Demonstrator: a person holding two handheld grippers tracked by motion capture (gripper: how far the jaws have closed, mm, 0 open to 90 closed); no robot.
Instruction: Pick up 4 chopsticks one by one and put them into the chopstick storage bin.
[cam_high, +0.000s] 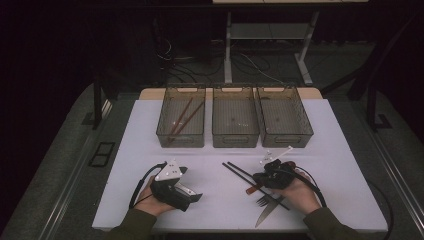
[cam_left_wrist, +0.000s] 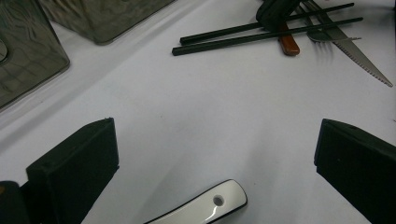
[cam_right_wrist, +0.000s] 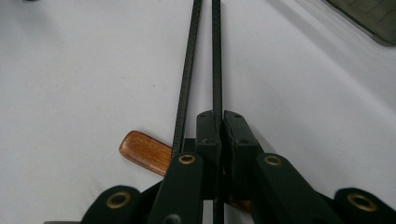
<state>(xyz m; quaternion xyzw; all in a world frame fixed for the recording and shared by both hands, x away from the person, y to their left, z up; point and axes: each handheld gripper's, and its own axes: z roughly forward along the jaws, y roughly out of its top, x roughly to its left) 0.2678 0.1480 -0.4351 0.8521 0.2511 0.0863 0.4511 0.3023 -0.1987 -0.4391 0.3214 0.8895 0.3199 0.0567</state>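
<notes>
three bins (cam_high: 235, 122) stand in a row at the far side of the counter (cam_high: 125, 165), well beyond your fingers. the left bin (cam_high: 181, 120) holds two brown sticks (cam_high: 183, 116); what lies in the other two is too small to tell. under your right gripper (cam_right_wrist: 217, 122) a fork (cam_high: 262, 200), a knife (cam_high: 264, 214) and a wooden handle (cam_right_wrist: 145, 152) lie crossed with the two chopsticks (cam_high: 240, 173). your right fingers (cam_right_wrist: 208, 135) are pinched closed on one chopstick (cam_right_wrist: 217, 56); the other chopstick (cam_right_wrist: 187, 70) runs free just beside them. your left gripper (cam_high: 177, 189) rests well apart, fingers (cam_left_wrist: 77, 168) spread wide and empty, with a white handle (cam_left_wrist: 205, 207) on the counter between them.
</notes>
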